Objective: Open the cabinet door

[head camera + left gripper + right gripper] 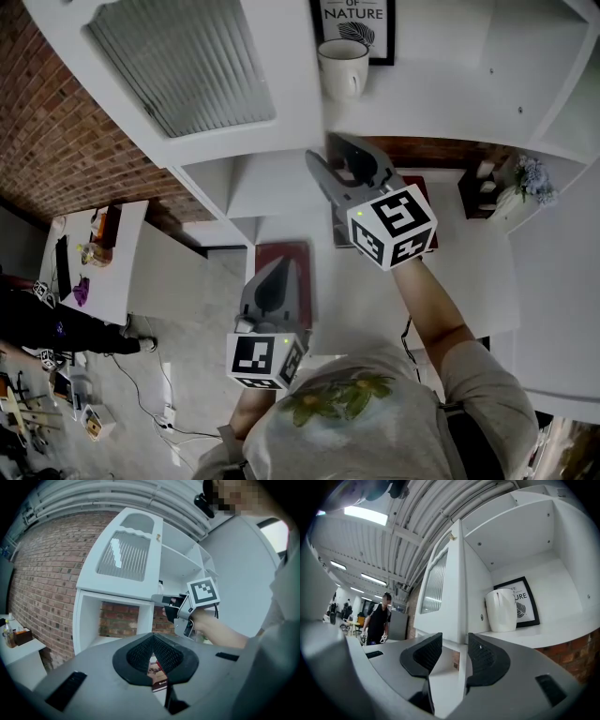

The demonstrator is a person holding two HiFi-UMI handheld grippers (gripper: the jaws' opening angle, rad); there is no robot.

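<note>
I read the right gripper (453,651) jaws as spread wide, with the free edge of the cabinet door (452,588) between them, unclamped. The left gripper (153,658) jaws are closed and empty. The door stands swung open at frame centre, long axis upright, its edge facing the camera.

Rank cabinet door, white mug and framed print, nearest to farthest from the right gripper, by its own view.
1. Cabinet door: edge between the open jaws of the right gripper.
2. White mug: on the shelf, right of the door.
3. Framed print: behind the mug, at the back.
</note>
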